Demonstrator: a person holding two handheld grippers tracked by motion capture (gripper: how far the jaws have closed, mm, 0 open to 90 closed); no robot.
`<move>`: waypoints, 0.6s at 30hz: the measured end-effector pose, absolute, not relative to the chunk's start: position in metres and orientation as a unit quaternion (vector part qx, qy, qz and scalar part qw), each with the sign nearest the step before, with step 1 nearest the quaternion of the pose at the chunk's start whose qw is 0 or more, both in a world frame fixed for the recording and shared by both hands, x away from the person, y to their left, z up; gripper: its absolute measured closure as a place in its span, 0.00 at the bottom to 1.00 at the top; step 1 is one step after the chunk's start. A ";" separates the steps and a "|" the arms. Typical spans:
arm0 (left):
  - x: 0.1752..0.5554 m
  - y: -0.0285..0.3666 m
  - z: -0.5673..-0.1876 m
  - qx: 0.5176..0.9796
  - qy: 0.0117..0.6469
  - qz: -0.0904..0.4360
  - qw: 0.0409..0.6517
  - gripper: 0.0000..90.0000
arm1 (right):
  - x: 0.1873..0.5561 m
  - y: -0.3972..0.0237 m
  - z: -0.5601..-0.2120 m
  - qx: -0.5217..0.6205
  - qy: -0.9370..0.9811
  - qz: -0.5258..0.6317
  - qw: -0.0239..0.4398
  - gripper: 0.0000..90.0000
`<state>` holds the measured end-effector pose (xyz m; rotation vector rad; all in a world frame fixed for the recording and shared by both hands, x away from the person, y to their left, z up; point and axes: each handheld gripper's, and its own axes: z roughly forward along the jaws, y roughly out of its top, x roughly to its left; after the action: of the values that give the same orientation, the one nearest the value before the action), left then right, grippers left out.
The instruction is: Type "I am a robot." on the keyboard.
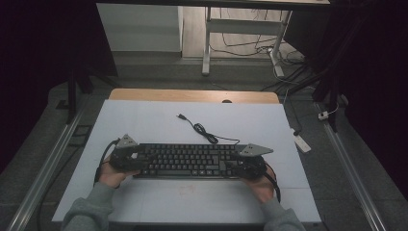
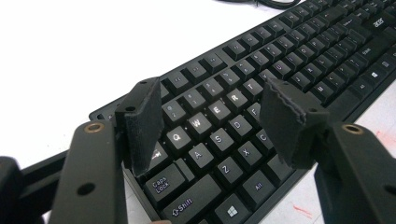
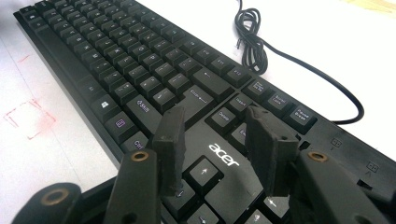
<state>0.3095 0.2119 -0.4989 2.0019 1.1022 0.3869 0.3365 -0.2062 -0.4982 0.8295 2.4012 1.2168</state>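
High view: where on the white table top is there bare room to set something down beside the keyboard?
Bare: the wide far-left stretch of the white table top beyond the keyboard, and the near strip between keyboard and table edge. Crowded: far side right of centre, where the coiled cable lies, and both keyboard ends, under the left gripper and right gripper.

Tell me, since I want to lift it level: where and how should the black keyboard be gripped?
Grip the keyboard at its two short ends, coming in from the left and right sides. It lies flat, long and thin, so jaws closing over each end's edge should balance it; its cable trails behind.
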 end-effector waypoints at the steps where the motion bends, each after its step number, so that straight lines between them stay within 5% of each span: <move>1: 0.309 0.212 -0.499 0.792 0.435 0.153 0.400 0.44 | 0.336 -0.206 -0.497 0.291 0.842 0.425 0.162 0.64; 10: 0.309 0.210 -0.499 0.793 0.435 0.154 0.399 0.42 | 0.334 -0.192 -0.493 0.274 0.843 0.437 0.153 0.67; 18: 0.310 0.209 -0.500 0.795 0.432 0.153 0.398 0.41 | 0.334 -0.176 -0.492 0.253 0.849 0.444 0.138 0.78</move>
<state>0.3095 0.2094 -0.4996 2.0130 1.0942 0.3862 0.3339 -0.1757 -0.4916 0.7326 2.4549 1.2831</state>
